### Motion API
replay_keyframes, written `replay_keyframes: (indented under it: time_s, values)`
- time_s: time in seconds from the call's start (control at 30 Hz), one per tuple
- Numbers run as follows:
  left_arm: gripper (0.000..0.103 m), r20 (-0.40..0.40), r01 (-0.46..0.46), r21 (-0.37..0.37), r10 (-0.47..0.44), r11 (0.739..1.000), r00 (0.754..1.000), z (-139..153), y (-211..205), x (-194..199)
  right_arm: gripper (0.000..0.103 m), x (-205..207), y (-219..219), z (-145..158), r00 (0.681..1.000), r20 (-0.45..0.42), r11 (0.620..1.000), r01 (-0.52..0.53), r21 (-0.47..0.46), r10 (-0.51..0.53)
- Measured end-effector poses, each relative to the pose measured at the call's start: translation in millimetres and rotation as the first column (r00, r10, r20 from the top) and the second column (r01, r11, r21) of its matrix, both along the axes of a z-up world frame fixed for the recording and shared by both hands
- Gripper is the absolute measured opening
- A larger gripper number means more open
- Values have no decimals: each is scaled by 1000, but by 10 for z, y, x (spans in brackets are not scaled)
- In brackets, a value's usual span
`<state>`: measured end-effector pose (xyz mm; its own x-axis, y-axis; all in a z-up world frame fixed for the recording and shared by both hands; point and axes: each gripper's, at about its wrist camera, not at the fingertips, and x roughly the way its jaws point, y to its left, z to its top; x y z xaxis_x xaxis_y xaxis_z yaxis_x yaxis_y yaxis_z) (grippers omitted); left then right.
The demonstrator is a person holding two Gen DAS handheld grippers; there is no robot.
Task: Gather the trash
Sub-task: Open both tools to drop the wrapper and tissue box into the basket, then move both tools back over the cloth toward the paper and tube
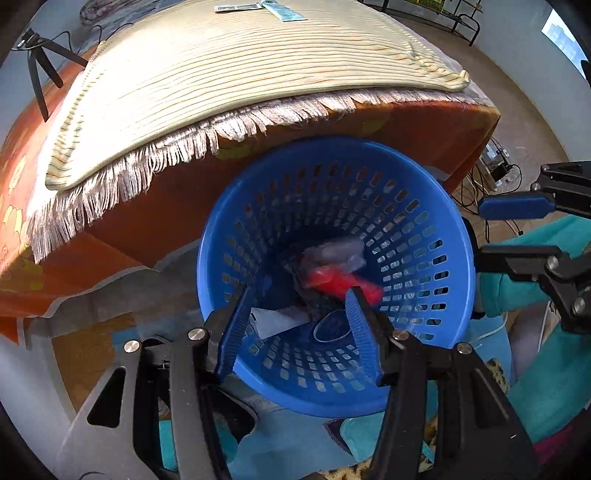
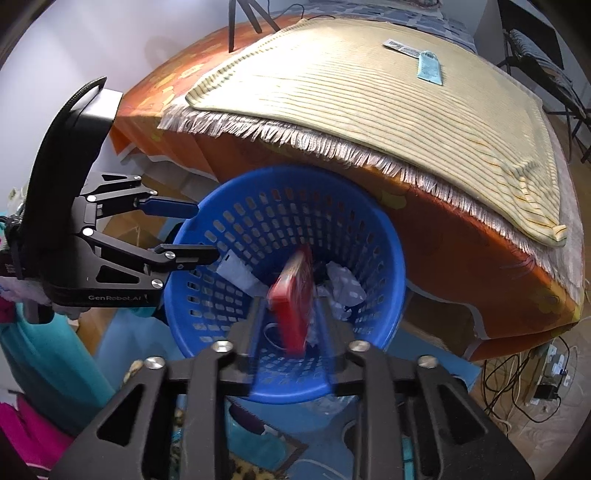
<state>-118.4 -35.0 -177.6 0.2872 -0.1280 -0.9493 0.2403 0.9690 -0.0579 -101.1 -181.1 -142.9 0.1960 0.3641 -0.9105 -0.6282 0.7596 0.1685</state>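
Basket: a blue perforated plastic basket [image 1: 436, 236] [image 2: 373, 236] sits on the floor against the draped side of the counter, its mouth tipped toward both cameras.

Basket contents: crumpled whitish paper or plastic [image 1: 338, 251] [image 2: 345, 284], a flat pale piece [image 1: 275, 321] [image 2: 240, 275], and a red packet [image 1: 341, 282] [image 2: 293, 299].

Red packet: motion-blurred in both views; in the right wrist view it stands on edge in the mouth of the basket, between the right fingers and touching neither.

Left hand-held gripper [image 1: 295, 325] [image 2: 201, 232]: jaws spread wide over the near rim of the basket, nothing between them. In the right wrist view it comes in from the left, its fingers bracketing the basket rim.

Right hand-held gripper [image 2: 291, 332] [image 1: 506, 230]: jaws parted with a clear gap, gripping nothing. In the left wrist view its fingers sit at the basket's right edge.

Counter: covered by an orange patterned cloth [image 1: 406, 122] [image 2: 424, 229], with a fringed, striped cream mat [image 1: 229, 74] [image 2: 369, 96] on top.

Remaining on mat: a light-blue wrapper [image 1: 284, 10] [image 2: 429, 68] and a printed strip [image 1: 236, 6] [image 2: 400, 47], at the far side, well apart from the basket.

Floor: cables [image 2: 517, 384] [image 1: 491, 177] near the counter's corner.
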Motion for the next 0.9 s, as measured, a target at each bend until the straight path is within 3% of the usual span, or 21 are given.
replay_keyframes:
  time_s: [0.33,0.47,0.9]
  values:
    - [60,2,-15,5,15,1000,1000,36,69,32,40,-5,10,40,999,32,1000,1,-22,-1]
    - [60,6,-28,3,28,1000,1000,96,126,94,51,8,-8,97,999,51,1000,11,-21,-10]
    - [60,67,-34,2,34,999,997,441,291,504,61,196,-3,286,993,113,998,34,-44,-29]
